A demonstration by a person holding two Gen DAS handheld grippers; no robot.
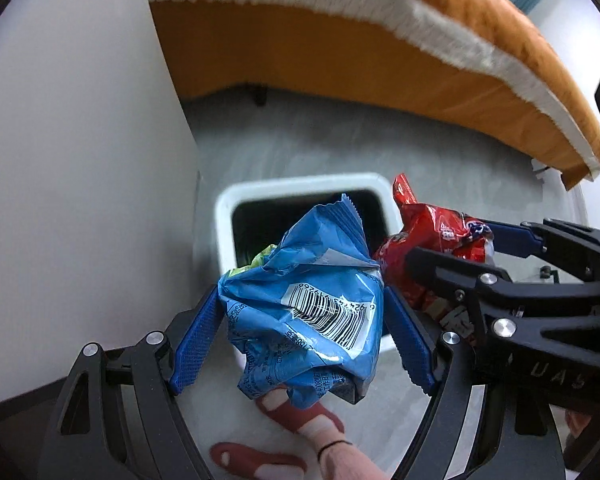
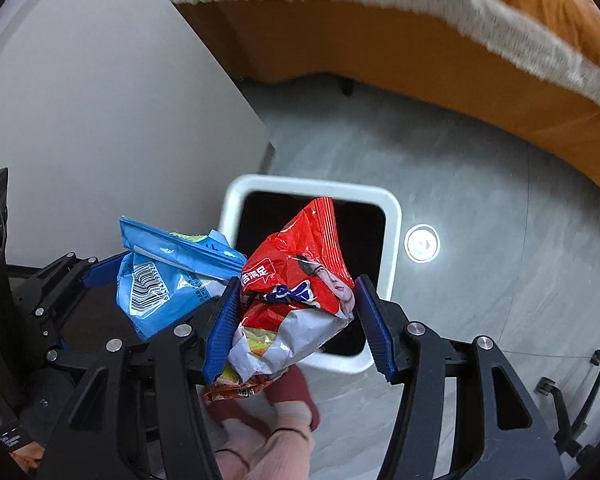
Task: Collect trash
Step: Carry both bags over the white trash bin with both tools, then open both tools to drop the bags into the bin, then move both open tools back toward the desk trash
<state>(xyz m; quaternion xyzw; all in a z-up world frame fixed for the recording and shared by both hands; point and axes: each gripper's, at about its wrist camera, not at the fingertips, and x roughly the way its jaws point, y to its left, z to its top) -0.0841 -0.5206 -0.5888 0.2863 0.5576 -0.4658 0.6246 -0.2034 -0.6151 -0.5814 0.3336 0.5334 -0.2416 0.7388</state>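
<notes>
My left gripper (image 1: pixel 302 332) is shut on a crumpled blue snack wrapper (image 1: pixel 304 300) with a barcode, held above the open white trash bin (image 1: pixel 224 220) on the floor. My right gripper (image 2: pixel 296 324) is shut on a crumpled red and white snack wrapper (image 2: pixel 300 292), also above the white trash bin (image 2: pixel 394 216). The two grippers hang side by side; the red wrapper (image 1: pixel 432 236) shows to the right in the left wrist view, and the blue wrapper (image 2: pixel 168 280) shows to the left in the right wrist view. The bin's inside is dark.
An orange sofa (image 1: pixel 340 60) with a white fringed throw (image 1: pixel 420 28) stands beyond the bin. A white table top (image 1: pixel 72 160) lies to the left. The person's feet in red slippers (image 1: pixel 300 416) stand on the grey floor (image 2: pixel 480 200) below the grippers. A round floor socket (image 2: pixel 422 244) sits right of the bin.
</notes>
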